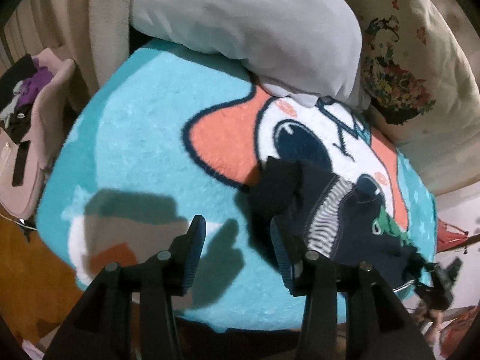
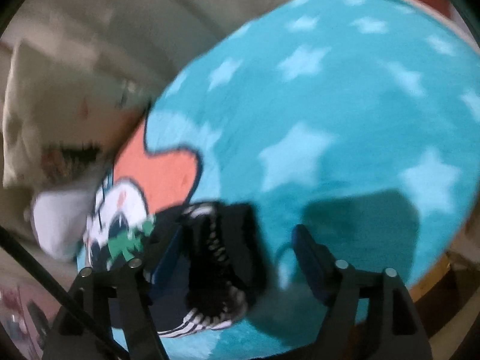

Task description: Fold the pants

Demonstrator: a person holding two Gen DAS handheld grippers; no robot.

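Observation:
Small dark navy pants (image 1: 339, 219) with a striped waistband and a green figure lie bunched on a turquoise cartoon blanket (image 1: 135, 138). My left gripper (image 1: 238, 240) is open just above the blanket, its right finger (image 1: 282, 252) beside the pants' left edge, nothing between the jaws. In the blurred right wrist view the pants (image 2: 216, 258) lie crumpled between the fingers of my right gripper (image 2: 237, 252), which is open. The blanket with pale stars (image 2: 330, 105) spreads beyond.
A white pillow (image 1: 240, 27) lies on the blanket's far side, with a floral cushion (image 1: 399, 69) to its right. A pink chair with piled clothes (image 1: 27, 114) stands at the left. The blanket's near edge drops to a wooden floor (image 1: 33, 267).

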